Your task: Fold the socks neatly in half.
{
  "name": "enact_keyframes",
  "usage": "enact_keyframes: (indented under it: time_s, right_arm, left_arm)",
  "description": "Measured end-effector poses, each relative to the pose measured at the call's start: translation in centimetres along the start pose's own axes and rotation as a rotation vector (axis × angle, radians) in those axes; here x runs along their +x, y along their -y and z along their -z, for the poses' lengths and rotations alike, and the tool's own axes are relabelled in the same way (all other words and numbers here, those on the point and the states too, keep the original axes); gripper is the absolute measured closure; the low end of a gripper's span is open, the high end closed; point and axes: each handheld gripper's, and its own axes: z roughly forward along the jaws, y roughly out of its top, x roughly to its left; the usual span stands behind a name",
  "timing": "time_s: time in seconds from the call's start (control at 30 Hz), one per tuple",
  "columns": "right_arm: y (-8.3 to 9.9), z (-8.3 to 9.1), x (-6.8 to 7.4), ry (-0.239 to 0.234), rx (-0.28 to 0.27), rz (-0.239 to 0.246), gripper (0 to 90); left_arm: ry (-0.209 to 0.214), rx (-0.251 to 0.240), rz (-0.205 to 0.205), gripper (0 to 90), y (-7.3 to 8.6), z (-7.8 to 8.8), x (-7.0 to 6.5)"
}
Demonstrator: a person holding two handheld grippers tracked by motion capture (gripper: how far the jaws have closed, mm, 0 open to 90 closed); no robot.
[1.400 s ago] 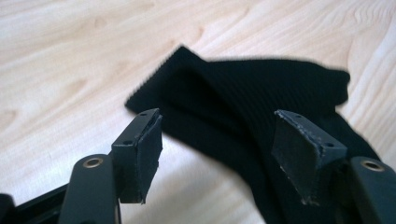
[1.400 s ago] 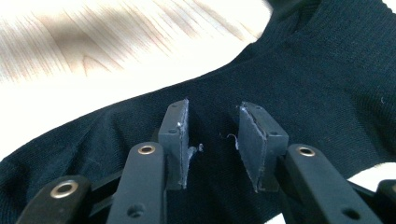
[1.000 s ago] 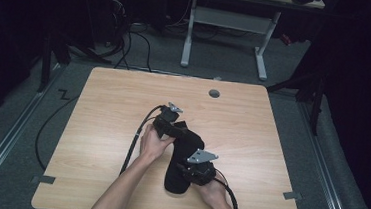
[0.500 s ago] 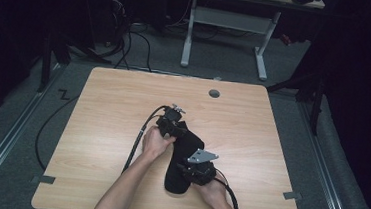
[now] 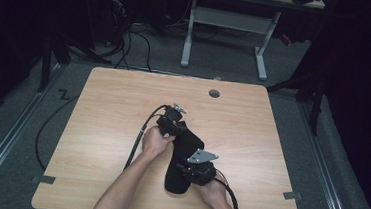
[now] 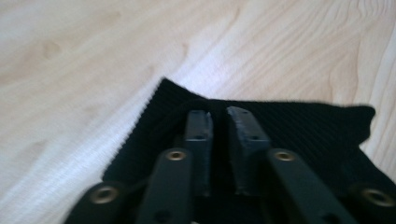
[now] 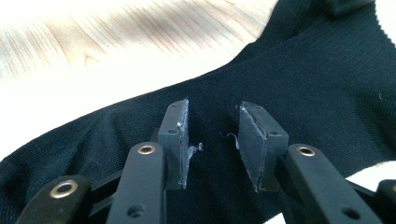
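While both my grippers sit over it, one black sock (image 5: 182,157) lies flat on the worktop (image 5: 108,108), nearer the near edge than the far one, roughly midway between the left and right edges. Item runs diagonally: ribbed cuff end towards the far side, the other end towards the near edge.

Left gripper (image 5: 173,121): at the sock's far end. Seen along its jaws in the left gripper view, the left gripper (image 6: 219,122) has just been closing; the pads (image 6: 198,128) stand with only a narrow gap left, a ridge of ribbed cuff between them. Whether the pads already press on the cloth I cannot tell.

Right gripper (image 5: 196,168): over the sock's near part, grey plate uppermost. Seen along its jaws, the right gripper (image 7: 212,122) is parted, pads (image 7: 175,128) resting down on smooth black knit, no fold gathered between them.

Round hole (image 5: 214,94): in the worktop near its far edge, well apart from the sock.
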Motion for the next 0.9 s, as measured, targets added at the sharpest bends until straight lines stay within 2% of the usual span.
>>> enact_keyframes:
  time_s: [0.1, 0.2, 0.3, 0.4, 0.5, 0.57, 0.67, 0.7, 0.73, 0.8, 0.9]
  right_arm:
    - [0.0, 0.0, 0.0, 0.0, -0.001, 0.001, 63.5]
    - [0.0, 0.0, 0.0, 0.001, -0.001, 0.002, 63.5]
    - [0.0, 0.0, 0.0, 0.003, -0.001, 0.002, 63.5]
    - [0.0, 0.0, 0.1, 0.005, -0.001, 0.003, 63.6]
    - [0.0, 0.0, 0.1, 0.005, 0.0, 0.003, 63.6]
    - [0.0, 0.0, 0.1, 0.005, -0.001, 0.003, 63.6]
    - [0.0, 0.0, 0.1, 0.005, -0.001, 0.003, 63.6]
    - [0.0, 0.0, 0.1, 0.005, -0.001, 0.003, 63.6]
    - [0.0, 0.0, 0.1, 0.005, -0.001, 0.003, 63.6]
    - [0.0, 0.0, 0.1, 0.005, -0.001, 0.003, 63.6]
    - [0.0, 0.0, 0.1, 0.004, -0.001, 0.002, 63.6]
  left_arm:
    - [-0.019, -0.033, 0.023, 65.7, -0.2, 0.3, 0.3]
    - [-0.003, -0.027, 0.043, 61.1, -0.6, 0.2, 0.6]
    - [-0.019, -0.024, 0.035, 56.1, -1.2, 0.0, 0.4]
    - [-0.048, -0.044, 0.026, 48.4, -1.5, -0.3, 0.2]
    - [-0.053, -0.023, 0.039, 45.8, -1.3, -0.9, 0.3]
    - [-0.043, -0.001, 0.05, 45.9, -1.1, -1.3, 0.6]
    - [-0.028, 0.017, 0.049, 50.4, -0.9, -1.6, 0.7]
    - [-0.025, 0.022, 0.043, 55.1, -0.9, -1.6, 0.7]
    - [-0.02, 0.024, 0.039, 63.8, -0.9, -1.6, 0.6]
    - [-0.014, 0.035, 0.022, 67.0, -0.9, -1.6, 0.6]
    - [0.003, 0.046, 0.004, 80.8, -0.9, -1.3, 0.6]
